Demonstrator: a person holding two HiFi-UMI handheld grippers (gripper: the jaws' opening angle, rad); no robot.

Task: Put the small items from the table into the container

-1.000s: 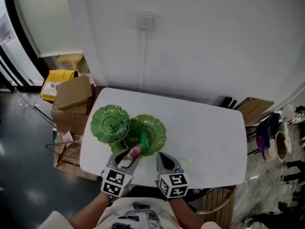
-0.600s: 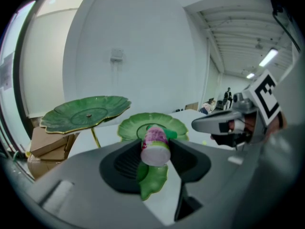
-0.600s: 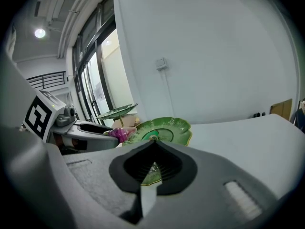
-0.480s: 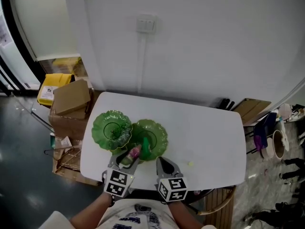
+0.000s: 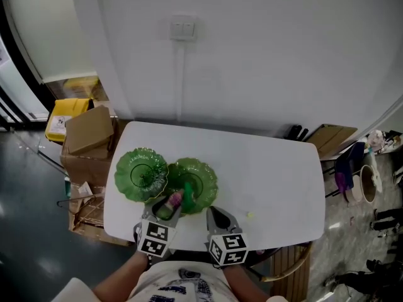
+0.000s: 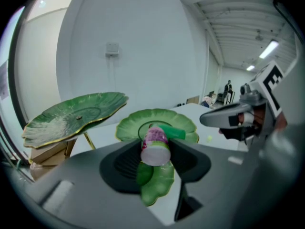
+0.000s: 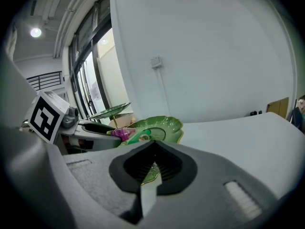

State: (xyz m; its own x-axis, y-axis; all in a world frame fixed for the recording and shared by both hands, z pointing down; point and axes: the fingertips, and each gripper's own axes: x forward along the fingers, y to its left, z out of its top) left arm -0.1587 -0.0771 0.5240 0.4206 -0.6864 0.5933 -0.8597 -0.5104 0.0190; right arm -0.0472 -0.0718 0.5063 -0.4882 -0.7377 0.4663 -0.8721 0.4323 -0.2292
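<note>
Bottle in the left claw at the green dishes

Head view: a white rectangular table carries two green leaf-shaped dishes side by side at its near left, the left dish and the right dish meeting at their rims. The left gripper clamps a small pink-labelled bottle with a green cap at the right dish's near edge. The right gripper sits just right of it over bare table, near a tiny yellow-green item.

Left gripper view: the jaws stand wide on the bottle. Its white base faces the camera and its cap points away over the lower dish. The other dish is raised on a gold stem at left.

Right gripper view: the jaws are pressed together with nothing between them.
</note>
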